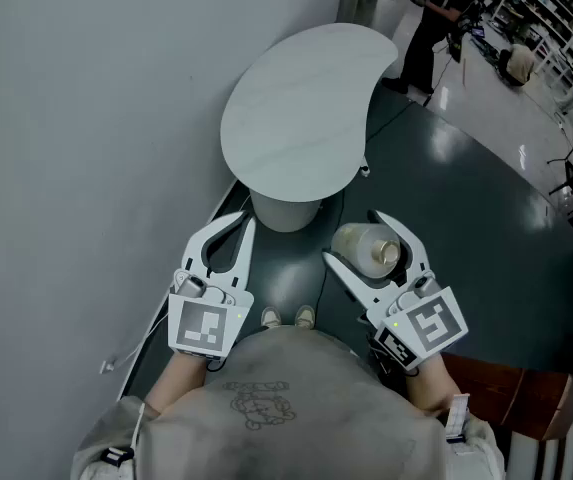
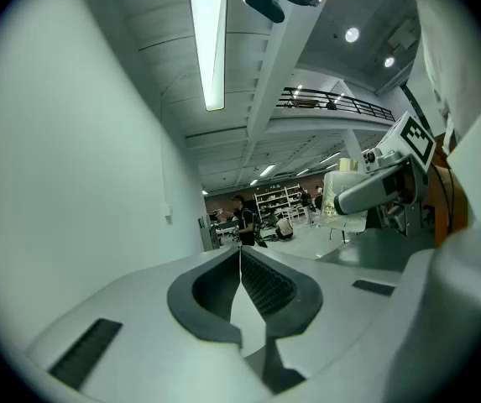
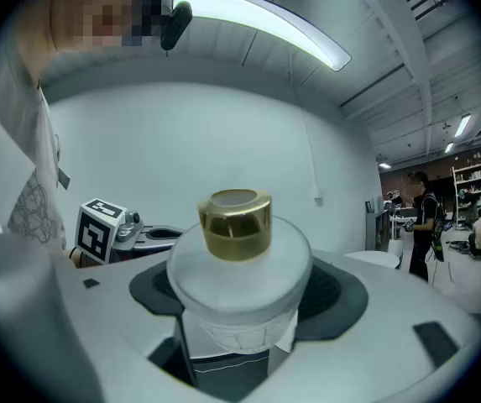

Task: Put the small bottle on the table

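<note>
The right gripper (image 1: 354,236), spread wide, clamps the bottle (image 3: 238,271) round its body, the sensible spot. The left gripper (image 2: 240,259) is closed, empty. The bottle looks light, hard, slick.

Head view downward — others level, close

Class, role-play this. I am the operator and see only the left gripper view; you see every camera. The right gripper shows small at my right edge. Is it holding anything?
Observer: Yes. In the right gripper view, the right gripper's fingers press on a small frosted bottle.
Operator: Is it over the table yet?
Observer: No. The head view shows the white table ahead of both grippers, with the bottle short of its edge, above the dark floor.
Operator: Is the bottle closed?
Observer: Yes, a gold cap sits on top.
</note>
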Demonstrator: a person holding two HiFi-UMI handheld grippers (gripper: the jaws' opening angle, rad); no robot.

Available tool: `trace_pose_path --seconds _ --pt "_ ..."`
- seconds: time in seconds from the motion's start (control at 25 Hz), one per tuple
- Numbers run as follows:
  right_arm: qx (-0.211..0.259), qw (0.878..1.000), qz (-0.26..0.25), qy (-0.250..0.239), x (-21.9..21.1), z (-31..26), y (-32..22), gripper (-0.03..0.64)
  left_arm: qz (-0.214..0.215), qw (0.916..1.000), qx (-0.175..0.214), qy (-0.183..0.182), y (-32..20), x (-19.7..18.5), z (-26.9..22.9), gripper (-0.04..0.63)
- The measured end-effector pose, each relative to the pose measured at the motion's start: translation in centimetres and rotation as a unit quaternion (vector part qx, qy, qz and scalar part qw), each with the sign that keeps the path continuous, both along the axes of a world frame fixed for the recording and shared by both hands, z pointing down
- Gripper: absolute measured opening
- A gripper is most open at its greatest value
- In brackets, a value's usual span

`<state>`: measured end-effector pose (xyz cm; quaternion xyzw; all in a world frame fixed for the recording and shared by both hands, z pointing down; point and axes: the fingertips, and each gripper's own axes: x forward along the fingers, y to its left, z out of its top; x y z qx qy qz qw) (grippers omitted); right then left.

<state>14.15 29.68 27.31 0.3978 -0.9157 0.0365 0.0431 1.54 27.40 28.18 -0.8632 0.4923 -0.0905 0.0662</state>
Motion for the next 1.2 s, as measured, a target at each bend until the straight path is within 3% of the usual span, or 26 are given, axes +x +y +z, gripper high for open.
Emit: trace_pose_path --seconds 0.48,0.6,1.2 --pt "0.011 1.000 0.000 -0.013 0.6 -0.8 0.0 0.334 0.005 0.9998 0.007 -0.017 0.1 0.6 0.4 0.018" --pt "0.007 1.000 -0.001 -0.016 0.7 -0.3 -0.1 0.335 0.001 0.9999 -0.006 -0.013 0.2 0.7 1.1 0.018" --pt "-0.002 0.999 -0.014 -0.047 6.3 0.5 -0.8 0.335 -0.012 0.9993 -0.005 -0.035 -0.1 6.0 1.8 0.018"
